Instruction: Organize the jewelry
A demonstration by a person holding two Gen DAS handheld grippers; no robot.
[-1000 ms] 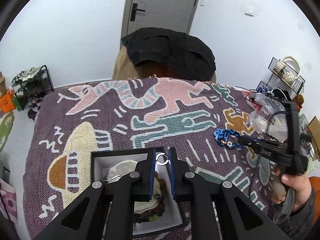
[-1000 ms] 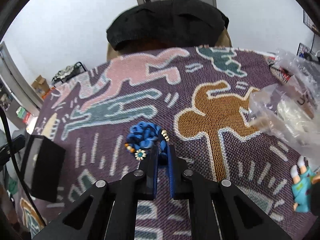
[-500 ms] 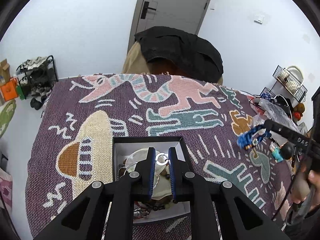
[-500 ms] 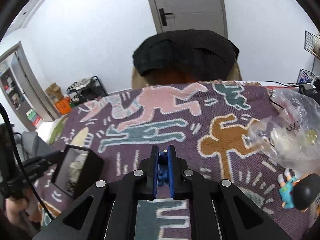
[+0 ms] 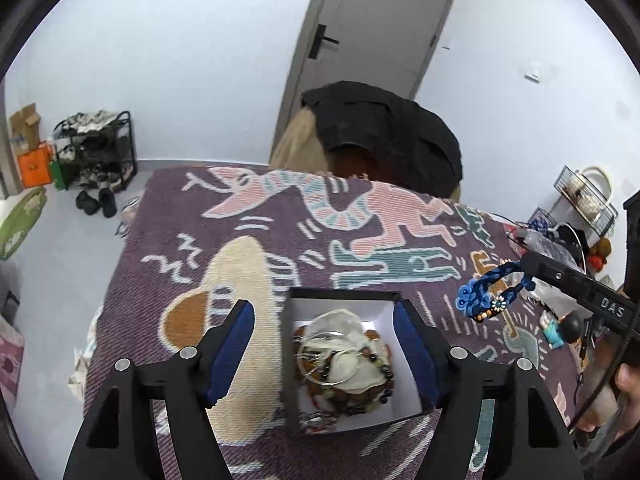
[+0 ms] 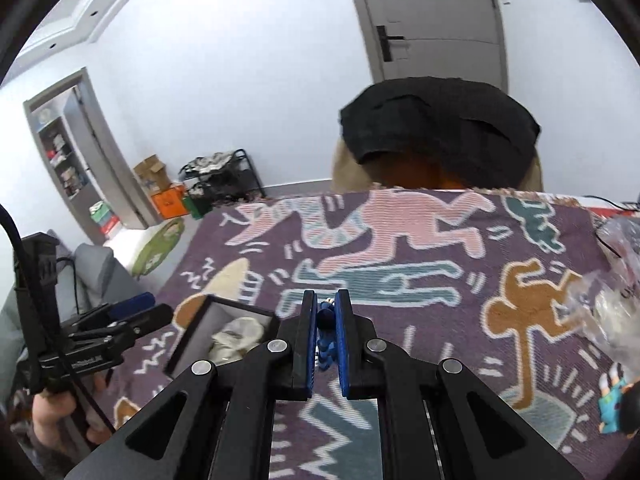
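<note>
An open black box (image 5: pixel 295 360) with a white lining holds several bracelets, rings and beads (image 5: pixel 344 360). It stands on the patterned purple blanket (image 5: pixel 180 216). My left gripper (image 5: pixel 324 314) is open wide above the box, its blue pads on either side of it. My right gripper (image 6: pixel 324 312) is shut on a blue braided bracelet (image 5: pixel 486 294) and holds it in the air to the right of the box. In the right wrist view the bracelet (image 6: pixel 325 334) hangs between the pads, and the box (image 6: pixel 224 334) lies to the lower left.
A crinkled clear plastic bag (image 6: pixel 616 296) and a small teal figurine (image 6: pixel 614 404) lie at the blanket's right side. A chair with a black garment (image 5: pixel 384 136) stands behind the table. A shoe rack (image 5: pixel 96 152) is on the floor at the left.
My left gripper has opened and let a small silver ring go over the box. My right gripper has lifted the blue bracelet off the blanket and carried it left towards the box.
</note>
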